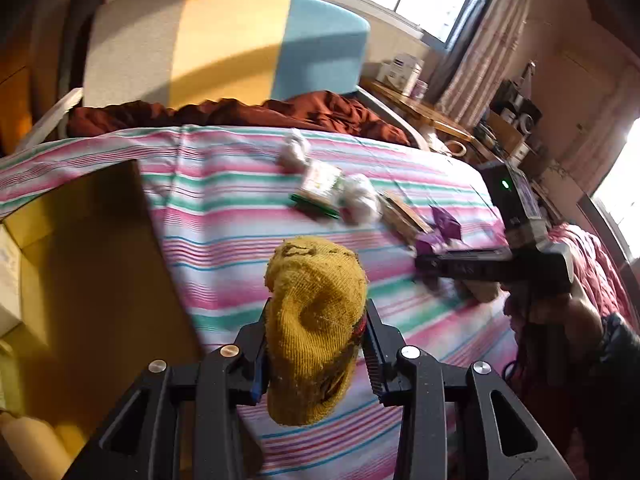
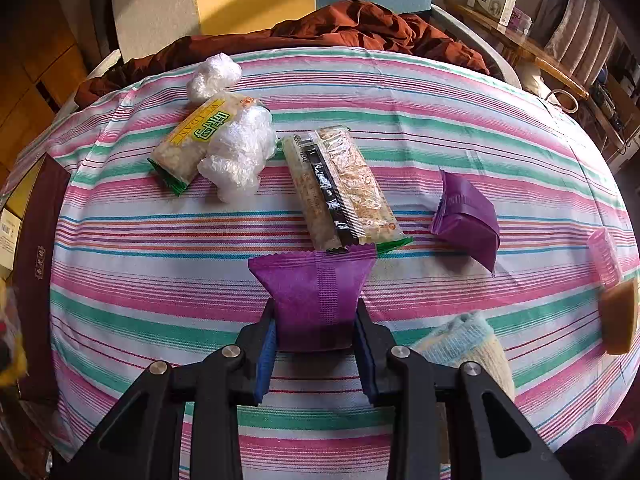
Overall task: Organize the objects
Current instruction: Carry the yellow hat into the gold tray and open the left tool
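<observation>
Our left gripper [image 1: 316, 344] clamps the yellow sock [image 1: 316, 336] beside the box [image 1: 100, 260]; our right gripper [image 2: 316, 332] pinches a purple packet [image 2: 316, 292]. Floppy sock may snag the box's rim.

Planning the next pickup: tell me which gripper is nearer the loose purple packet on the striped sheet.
Right. The right gripper, shut on its own purple packet, sits just beside the loose purple packet; the left gripper, holding a yellow sock, is farther off.

Both grippers (left [image 1: 316, 344], right [image 2: 316, 344]) clamped shut, angled downward.
</observation>
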`<state>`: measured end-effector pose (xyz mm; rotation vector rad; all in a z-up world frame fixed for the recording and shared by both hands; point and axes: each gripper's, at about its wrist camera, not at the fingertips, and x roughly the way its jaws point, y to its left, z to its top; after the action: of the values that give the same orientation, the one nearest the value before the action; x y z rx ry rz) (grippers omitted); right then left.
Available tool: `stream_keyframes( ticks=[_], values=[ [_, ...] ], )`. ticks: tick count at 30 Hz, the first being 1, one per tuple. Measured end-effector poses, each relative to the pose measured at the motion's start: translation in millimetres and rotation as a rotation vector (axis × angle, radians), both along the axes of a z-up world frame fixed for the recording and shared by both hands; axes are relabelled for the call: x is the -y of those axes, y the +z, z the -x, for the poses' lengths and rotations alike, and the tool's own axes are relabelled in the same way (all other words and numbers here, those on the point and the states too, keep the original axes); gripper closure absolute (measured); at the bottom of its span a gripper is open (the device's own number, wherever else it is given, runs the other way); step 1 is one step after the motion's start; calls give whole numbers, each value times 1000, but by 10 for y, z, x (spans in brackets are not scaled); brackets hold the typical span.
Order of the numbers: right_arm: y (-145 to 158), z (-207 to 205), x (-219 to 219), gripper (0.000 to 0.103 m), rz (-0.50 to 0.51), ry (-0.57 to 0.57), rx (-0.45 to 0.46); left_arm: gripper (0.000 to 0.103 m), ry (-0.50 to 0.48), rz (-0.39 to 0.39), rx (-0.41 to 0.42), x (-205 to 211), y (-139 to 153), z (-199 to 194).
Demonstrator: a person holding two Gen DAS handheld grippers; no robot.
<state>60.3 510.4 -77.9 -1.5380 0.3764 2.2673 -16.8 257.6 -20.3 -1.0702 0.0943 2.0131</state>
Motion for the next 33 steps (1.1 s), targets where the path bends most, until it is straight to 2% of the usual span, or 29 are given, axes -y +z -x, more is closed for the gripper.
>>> stream_keyframes(
  ticks=[4,8,10,13,19,25,33],
  values=[
    [-31,4,56,69,-11,1,5,64,153,42,-11,478,108,513],
    [-17,7,31,69,-13,-2,6,64,294,92,58,879,-8,1021],
    [-22,16,14,69,-13,-2,7,64,356,136,66,1018,-90,1208],
    [-20,8,20,69,-14,-2,8,64,391,189,51,1086,-200,1410],
    [-22,-1,28,69,-18,-1,11,63,447,245,94,1124,-459,1717],
    [-22,1,45,69,-22,-2,12,61,474,295,72,1110,-549,1903],
    [-23,15,31,69,-23,-1,13,44,483,276,59,1203,-445,1832]
  ],
)
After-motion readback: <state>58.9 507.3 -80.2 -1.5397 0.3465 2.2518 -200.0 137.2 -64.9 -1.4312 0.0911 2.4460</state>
